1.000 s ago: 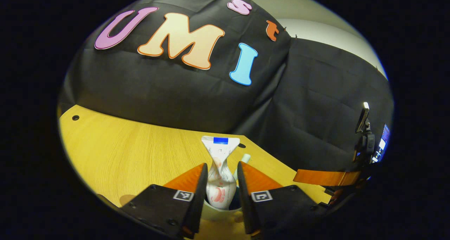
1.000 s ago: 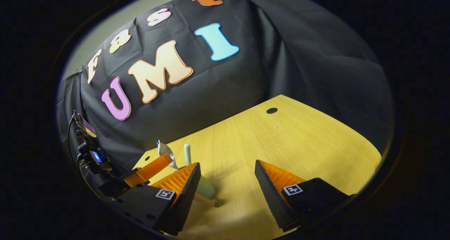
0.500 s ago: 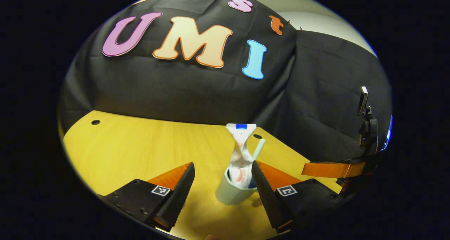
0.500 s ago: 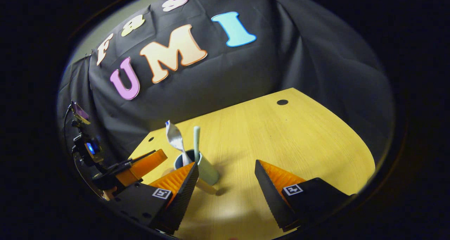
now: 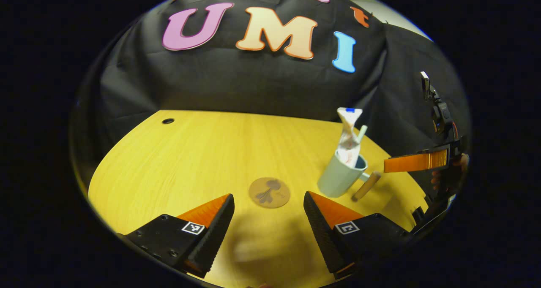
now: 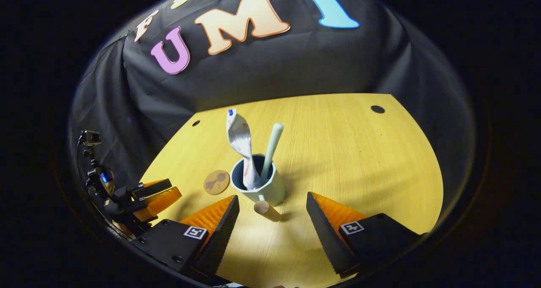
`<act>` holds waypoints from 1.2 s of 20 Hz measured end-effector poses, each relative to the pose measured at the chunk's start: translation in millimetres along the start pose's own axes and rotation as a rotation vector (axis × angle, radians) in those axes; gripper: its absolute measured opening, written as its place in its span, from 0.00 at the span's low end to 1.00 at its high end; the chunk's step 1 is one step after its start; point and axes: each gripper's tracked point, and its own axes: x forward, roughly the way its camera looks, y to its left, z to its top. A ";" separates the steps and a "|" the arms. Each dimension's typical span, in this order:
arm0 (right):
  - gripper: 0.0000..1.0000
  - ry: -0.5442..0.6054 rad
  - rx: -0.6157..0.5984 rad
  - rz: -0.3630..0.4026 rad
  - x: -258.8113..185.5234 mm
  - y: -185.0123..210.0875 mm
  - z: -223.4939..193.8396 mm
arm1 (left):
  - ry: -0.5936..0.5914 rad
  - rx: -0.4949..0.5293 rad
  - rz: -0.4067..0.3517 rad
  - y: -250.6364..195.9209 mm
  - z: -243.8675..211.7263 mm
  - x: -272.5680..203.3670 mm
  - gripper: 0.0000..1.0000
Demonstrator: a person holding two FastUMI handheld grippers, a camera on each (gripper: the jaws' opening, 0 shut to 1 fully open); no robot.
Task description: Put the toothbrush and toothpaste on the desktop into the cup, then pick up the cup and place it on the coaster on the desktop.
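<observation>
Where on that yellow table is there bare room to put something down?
The wooden desktop lies bare from the pale blue-green cup out to the far cable hole. It is crowded near the cup: the round brown coaster sits beside it, its wooden handle juts toward the open right gripper.

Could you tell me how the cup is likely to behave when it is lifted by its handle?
The cup looks rigid. The toothpaste and toothbrush rise well above its rim, so it may be top-heavy and tilt. The round wooden handle might turn between the fingers.
</observation>
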 end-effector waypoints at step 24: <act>0.29 0.347 -0.226 -0.128 64.9 14.1 -40.8 | 0.079 -0.106 0.133 79.8 -17.5 -20.8 0.96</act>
